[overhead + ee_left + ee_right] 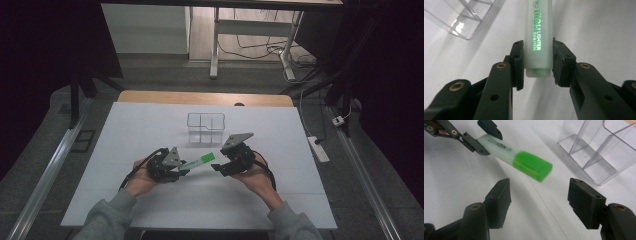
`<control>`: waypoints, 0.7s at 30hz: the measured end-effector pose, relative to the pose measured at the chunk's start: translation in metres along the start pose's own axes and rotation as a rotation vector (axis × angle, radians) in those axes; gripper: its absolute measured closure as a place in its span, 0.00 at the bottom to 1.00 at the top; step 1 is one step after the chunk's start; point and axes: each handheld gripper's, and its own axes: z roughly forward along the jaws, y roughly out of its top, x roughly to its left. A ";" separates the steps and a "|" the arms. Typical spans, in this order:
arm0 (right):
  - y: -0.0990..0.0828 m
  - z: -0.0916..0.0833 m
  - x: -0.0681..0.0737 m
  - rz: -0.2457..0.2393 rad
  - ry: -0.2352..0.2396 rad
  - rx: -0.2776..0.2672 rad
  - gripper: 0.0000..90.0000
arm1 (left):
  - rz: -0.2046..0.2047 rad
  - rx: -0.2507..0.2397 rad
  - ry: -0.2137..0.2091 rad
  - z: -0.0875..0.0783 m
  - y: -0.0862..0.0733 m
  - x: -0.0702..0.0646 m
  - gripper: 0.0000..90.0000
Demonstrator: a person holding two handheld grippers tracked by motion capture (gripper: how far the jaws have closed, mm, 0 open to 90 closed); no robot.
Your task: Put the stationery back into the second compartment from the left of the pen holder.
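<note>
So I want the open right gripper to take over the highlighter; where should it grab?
Probably the green cap: it juts free beyond the left gripper, which clamps the highlighter at its tail. The right gripper could close across the cap's flat sides, coming end-on from the cap end.

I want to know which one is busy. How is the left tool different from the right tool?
The left tool is shut on the highlighter, pinching its pale barrel end; the right tool is open and holds nothing. The left tool's jaws stand close together, while the right tool's jaws stand wide apart, just short of the green cap. Both are black, hand-held, and above the white table.
</note>
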 end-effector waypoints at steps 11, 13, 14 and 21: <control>-0.003 -0.001 -0.005 0.048 -0.012 -0.026 0.36 | -0.026 -0.054 0.043 -0.005 -0.001 0.001 0.72; -0.003 0.000 -0.005 0.063 -0.008 -0.035 0.36 | -0.028 -0.061 0.051 -0.005 -0.001 0.000 0.72; -0.003 0.000 -0.005 0.068 -0.002 -0.037 0.36 | -0.028 -0.069 0.060 -0.005 0.000 -0.001 0.72; -0.004 0.003 -0.006 0.113 0.020 -0.057 0.36 | -0.035 -0.113 0.082 -0.004 0.002 -0.005 0.72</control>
